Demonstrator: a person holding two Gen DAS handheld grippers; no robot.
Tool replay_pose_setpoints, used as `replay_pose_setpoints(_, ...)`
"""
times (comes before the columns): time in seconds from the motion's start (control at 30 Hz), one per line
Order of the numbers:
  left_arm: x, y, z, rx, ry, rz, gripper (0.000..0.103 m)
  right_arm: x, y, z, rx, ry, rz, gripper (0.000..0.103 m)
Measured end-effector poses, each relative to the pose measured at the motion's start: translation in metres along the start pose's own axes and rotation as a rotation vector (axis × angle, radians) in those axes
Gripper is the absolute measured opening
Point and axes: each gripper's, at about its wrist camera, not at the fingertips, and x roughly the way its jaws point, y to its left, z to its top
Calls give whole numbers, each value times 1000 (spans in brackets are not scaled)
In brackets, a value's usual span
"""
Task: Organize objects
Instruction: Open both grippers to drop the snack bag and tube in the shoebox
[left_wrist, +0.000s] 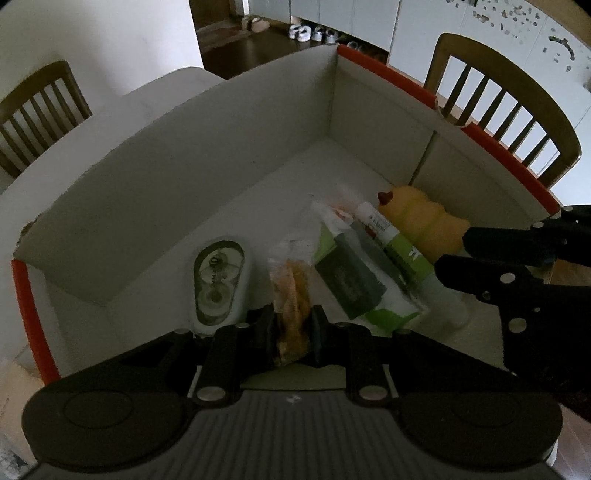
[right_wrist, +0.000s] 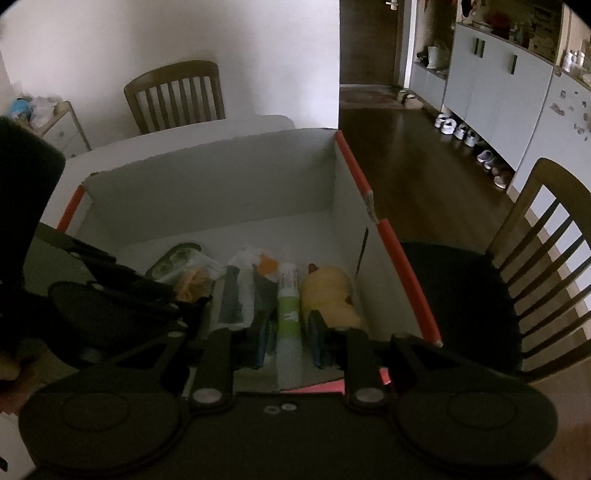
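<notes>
A: Snack packet (left_wrist: 291, 295) with orange pieces, where is it?
B: Inside the white box (left_wrist: 184, 177), near end, clamped between the left gripper (left_wrist: 293, 332) fingers. Packet stands up out of the grip, bottom end near the box floor; can't tell if it touches.
A: Left gripper state?
B: Narrow, pinched onto the packet on both sides.
A: What lies beside it?
B: Left of it, a white oval tape dispenser (left_wrist: 219, 288) flat on the box floor. Right of it, a green and white pouch (left_wrist: 354, 273) with a dark panel, then a green and white tube (left_wrist: 391, 240), then a yellow duck toy (left_wrist: 424, 221) at the right wall. All in one row, close together.
A: Right gripper?
B: Right gripper (right_wrist: 290, 343) sits low at the near edge of the box, fingers apart at medium width, straddling the near end of the tube. Pads look close to the tube but not pressing it, so nothing held.
A: Duck in that view?
B: Just right of the tube, touching or nearly touching the right finger (right_wrist: 317, 343).
A: Box details?
B: Red edge strips (right_wrist: 399, 266) on the rims, far half bare. Box sits on a white tabletop (right_wrist: 207, 129).
A: Surroundings?
B: Wooden chairs (right_wrist: 173, 96) at the far side and right, dark wood floor (right_wrist: 406, 155), shoes (right_wrist: 458, 131) along pale cabinets.
</notes>
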Motion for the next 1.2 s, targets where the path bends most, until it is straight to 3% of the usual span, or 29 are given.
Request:
replay_pose_setpoints(0.37,-20,13,-10,-74,-62,-40,19,-21,-3,-5,5,-34,30,30)
replay_pose_setpoints(0.7,-39,17,-25,-87,-106,-57,20,-46,7,-7,9,-73,34,50)
replay_pose_setpoints(0.97,-61,23,-38,-98,-145,-77,21,-66,15,-12,23,-93,46,58)
replay_pose_setpoints(1.2,-92,29,-56,-97,-213,-110,21,-82,32,-16,15,-113,61,60)
